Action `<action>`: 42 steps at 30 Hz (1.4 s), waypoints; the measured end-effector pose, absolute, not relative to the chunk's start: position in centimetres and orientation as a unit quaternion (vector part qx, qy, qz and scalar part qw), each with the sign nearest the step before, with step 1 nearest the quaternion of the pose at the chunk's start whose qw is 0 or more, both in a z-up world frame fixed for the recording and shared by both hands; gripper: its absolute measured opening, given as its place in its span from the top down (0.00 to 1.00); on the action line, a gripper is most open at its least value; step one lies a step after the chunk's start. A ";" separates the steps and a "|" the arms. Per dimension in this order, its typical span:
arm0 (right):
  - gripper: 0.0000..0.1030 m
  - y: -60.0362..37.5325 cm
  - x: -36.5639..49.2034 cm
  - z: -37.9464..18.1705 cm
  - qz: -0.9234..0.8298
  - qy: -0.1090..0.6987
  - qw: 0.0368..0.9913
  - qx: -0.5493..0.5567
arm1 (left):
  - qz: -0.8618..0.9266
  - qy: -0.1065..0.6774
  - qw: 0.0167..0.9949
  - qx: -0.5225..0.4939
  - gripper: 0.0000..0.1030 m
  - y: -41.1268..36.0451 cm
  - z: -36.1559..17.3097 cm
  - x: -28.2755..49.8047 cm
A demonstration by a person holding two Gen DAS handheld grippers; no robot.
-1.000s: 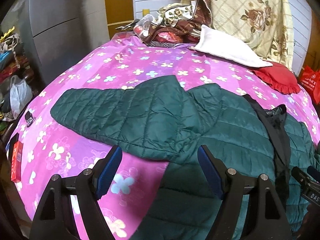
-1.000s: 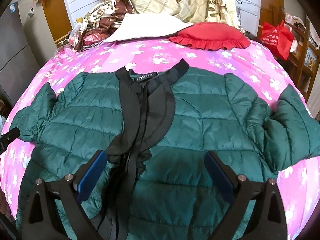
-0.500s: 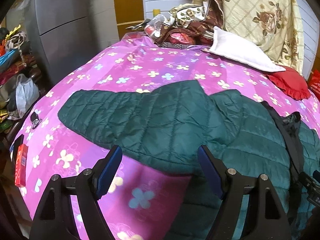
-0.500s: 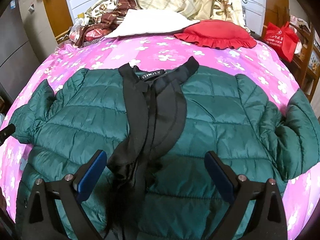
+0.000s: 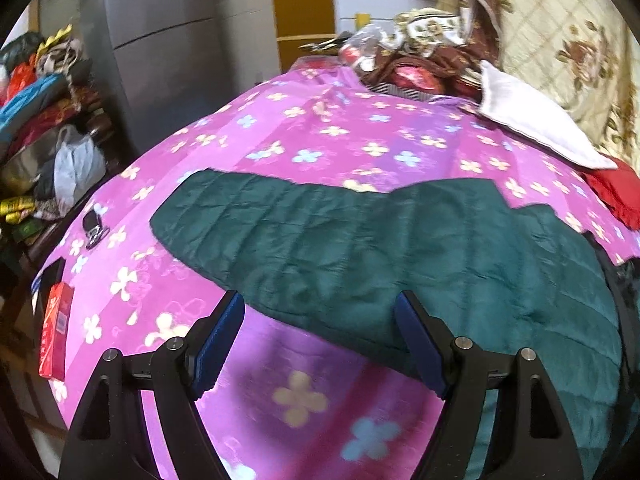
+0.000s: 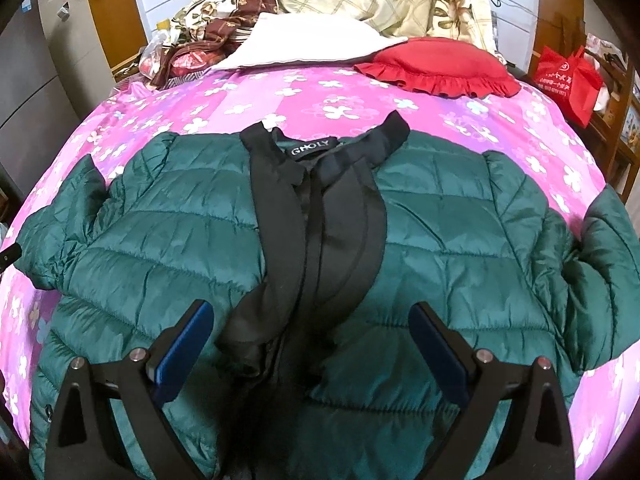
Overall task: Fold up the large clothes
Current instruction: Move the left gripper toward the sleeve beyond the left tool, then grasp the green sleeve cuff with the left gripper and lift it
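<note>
A bed [image 6: 280, 92] with a pink flowered cover carries a dark green quilted jacket [image 6: 440, 216], which lies face up with its black collar and front band toward the pillows. One sleeve [image 5: 280, 224] extends flat across the cover to the side. A white pillow [image 6: 304, 44] and a red frilled cushion [image 6: 436, 66] rest at the head of the bed. The left gripper [image 5: 318, 340] hangs above the lower sleeve edge, fingers apart and empty. The right gripper [image 6: 312, 348] hangs above the jacket front, fingers apart and empty
</note>
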State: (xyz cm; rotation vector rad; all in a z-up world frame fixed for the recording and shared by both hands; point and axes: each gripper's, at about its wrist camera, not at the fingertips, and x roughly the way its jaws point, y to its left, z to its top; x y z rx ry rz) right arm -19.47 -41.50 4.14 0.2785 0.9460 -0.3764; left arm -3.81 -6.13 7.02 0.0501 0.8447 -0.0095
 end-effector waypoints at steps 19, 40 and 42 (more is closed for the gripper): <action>0.03 -42.0 -19.8 3.9 -0.169 0.459 0.861 0.140 | 0.134 0.432 0.875 -0.169 0.51 8.7 3.1 5.2; 0.03 -42.7 -20.8 3.3 -0.179 0.469 0.856 0.125 | 0.102 0.412 0.872 -0.244 1.00 11.0 2.5 7.1; 0.03 -42.6 -21.4 3.3 -0.178 0.472 0.855 0.123 | 0.097 0.401 0.880 -0.236 1.00 10.7 3.4 6.5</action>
